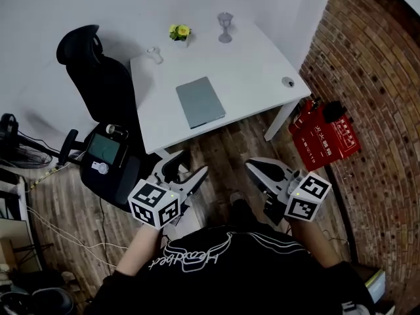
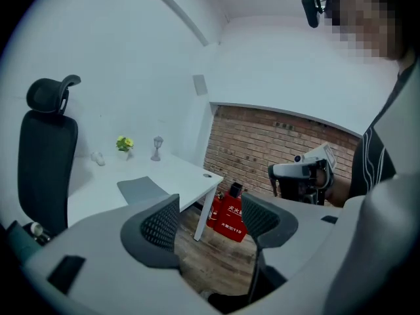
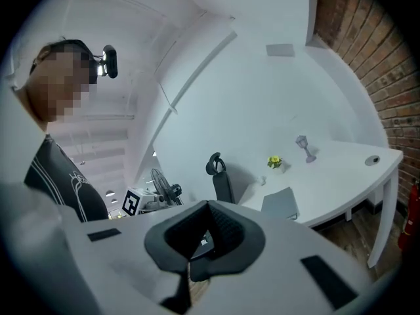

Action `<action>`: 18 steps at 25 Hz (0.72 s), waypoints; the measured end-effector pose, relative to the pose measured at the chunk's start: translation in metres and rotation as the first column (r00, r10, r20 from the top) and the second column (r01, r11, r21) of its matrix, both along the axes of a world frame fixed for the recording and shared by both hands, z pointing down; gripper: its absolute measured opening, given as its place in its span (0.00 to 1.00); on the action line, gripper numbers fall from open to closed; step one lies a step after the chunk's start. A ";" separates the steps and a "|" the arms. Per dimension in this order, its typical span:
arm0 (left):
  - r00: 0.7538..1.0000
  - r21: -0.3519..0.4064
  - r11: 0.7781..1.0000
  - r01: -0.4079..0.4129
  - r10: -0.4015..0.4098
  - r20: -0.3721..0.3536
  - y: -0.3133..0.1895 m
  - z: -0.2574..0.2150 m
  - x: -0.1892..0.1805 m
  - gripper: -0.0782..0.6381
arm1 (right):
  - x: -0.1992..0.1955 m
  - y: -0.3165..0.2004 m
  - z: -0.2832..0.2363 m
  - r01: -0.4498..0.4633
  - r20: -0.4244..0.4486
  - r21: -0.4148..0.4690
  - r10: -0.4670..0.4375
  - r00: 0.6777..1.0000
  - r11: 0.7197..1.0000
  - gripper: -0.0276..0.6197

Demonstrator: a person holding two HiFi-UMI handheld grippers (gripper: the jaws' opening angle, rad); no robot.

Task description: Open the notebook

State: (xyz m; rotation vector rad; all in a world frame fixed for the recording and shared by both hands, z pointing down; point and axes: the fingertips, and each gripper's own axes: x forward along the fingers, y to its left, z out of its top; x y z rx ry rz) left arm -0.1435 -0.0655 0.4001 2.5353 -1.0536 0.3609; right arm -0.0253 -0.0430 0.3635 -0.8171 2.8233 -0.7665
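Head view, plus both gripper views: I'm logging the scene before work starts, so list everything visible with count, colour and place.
table: one, white, upper middle of the head view
notebook: one, grey, closed, flat on the table near its front edge
flower pot: one, yellow blooms, table's far edge
goblet: one, grey, right of the flower pot
office chair: one, black, left of the table
fan: one, black, floor at far left
fire extinguishers: red, count unclear, floor by the brick wall
left tool: one, white and grey, jaws apart, empty, short of the table
right tool: one, white and grey, jaws together, empty
person's shirt: black, bottom edge
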 end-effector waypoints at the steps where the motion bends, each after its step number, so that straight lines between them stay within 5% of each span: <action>1: 1.000 -0.003 1.000 0.005 -0.005 0.015 -0.010 0.002 0.003 0.52 | 0.002 -0.012 0.002 0.008 0.005 -0.004 -0.008 1.000 1.000 0.05; 13: 0.979 -0.027 0.998 0.060 -0.054 0.196 -0.130 0.048 0.046 0.52 | 0.036 -0.141 0.015 0.110 -0.008 -0.022 -0.111 0.994 0.994 0.05; 18: 0.950 -0.031 0.998 0.062 -0.049 0.307 -0.158 0.073 0.058 0.52 | 0.033 -0.167 0.021 0.185 -0.036 -0.023 -0.186 0.982 0.982 0.05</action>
